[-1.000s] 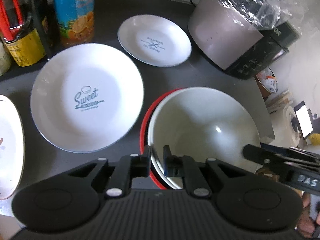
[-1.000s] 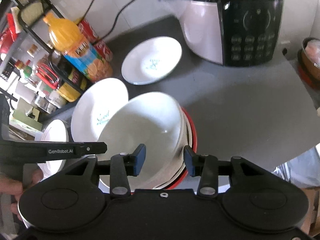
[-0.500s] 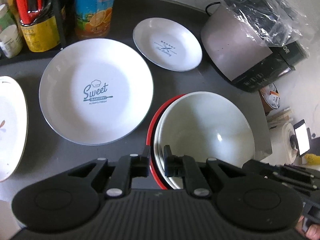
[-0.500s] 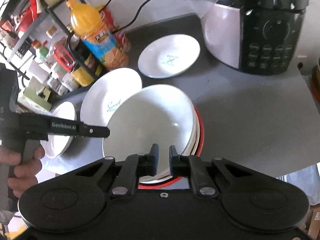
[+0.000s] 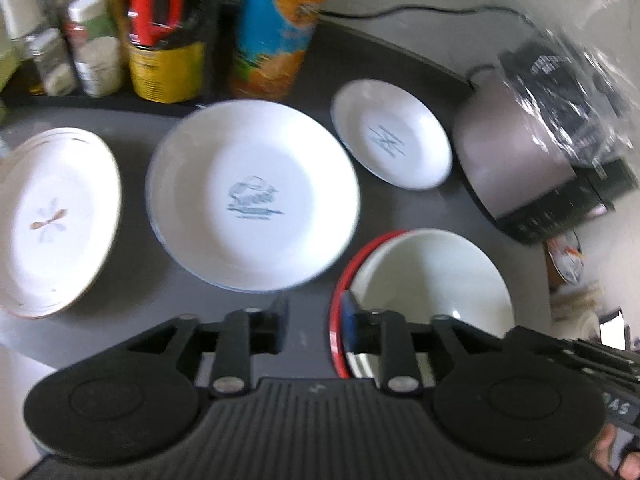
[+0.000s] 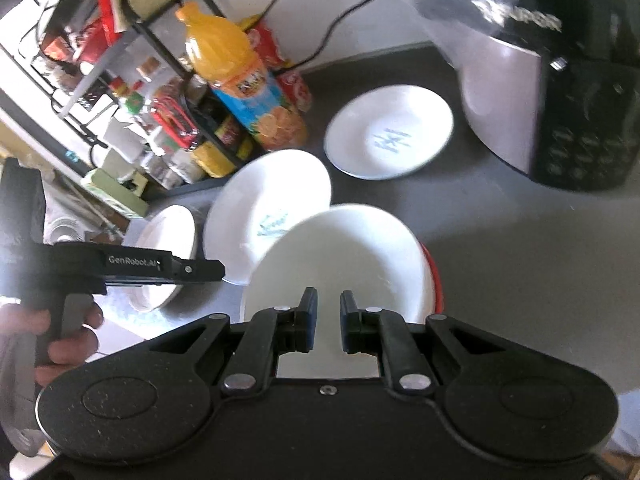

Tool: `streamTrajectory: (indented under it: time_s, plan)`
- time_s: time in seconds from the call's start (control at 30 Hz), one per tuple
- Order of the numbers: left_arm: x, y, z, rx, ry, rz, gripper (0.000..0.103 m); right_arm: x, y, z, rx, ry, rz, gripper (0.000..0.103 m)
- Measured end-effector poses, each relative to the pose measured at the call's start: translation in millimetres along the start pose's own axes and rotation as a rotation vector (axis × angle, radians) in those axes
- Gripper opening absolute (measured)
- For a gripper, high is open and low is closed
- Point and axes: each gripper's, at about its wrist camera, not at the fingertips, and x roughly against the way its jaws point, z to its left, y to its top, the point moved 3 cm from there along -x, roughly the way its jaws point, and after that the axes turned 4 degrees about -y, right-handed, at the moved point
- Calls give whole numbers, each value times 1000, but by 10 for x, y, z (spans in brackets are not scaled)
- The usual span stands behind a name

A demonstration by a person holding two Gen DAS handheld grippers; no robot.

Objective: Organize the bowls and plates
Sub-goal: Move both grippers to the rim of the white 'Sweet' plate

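Left wrist view, from its left edge: an oval plate with a faint flower print lies flat on the dark tabletop, just beside a large round plate with blue lettering. Behind them stand jars and an orange juice bottle. A small plate sits farther back, near a rice cooker under crinkled plastic. All three plates lie singly, apart from each other — apparently waiting to be stacked by size.

Nearest the camera, the left hand-held gripper has its jaws opening; the left finger is over bare tabletop, the right one at the rim of the red bowl, and nothing is pressed between them. It looks like a release, probably because the other tool now has the load.

Right wrist view shows that. The white bowl nests in the red one, tilted up toward the camera. The right hand-held gripper is closed down with the bowl's near rim running between its fingers — a pinch on the edge, judging by the tilt, though the contact itself is hidden. At the far left a hand grips the other tool's handle.
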Motion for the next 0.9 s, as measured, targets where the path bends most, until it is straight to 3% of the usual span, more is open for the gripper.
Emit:
streamTrajectory:
  time_s: [0.03,0.17,0.23,0.5,0.9]
  plan:
    - [24,8,34,10,15,-10,44,-10,34,15,3,13,-1,14]
    - [100,35,184,39,59,-49,54,-92,173,64,7,28,2,20]
    - [101,59,269,48,76,-53,55,-130,218,70,3,16,-1,35]
    - [64,231,600,46,90,-52,55,-293,388,267,2,-20,-25,42]
    - [-104,601,973,57,83,-49,55,-747,646,483,-45,-84,5,42]
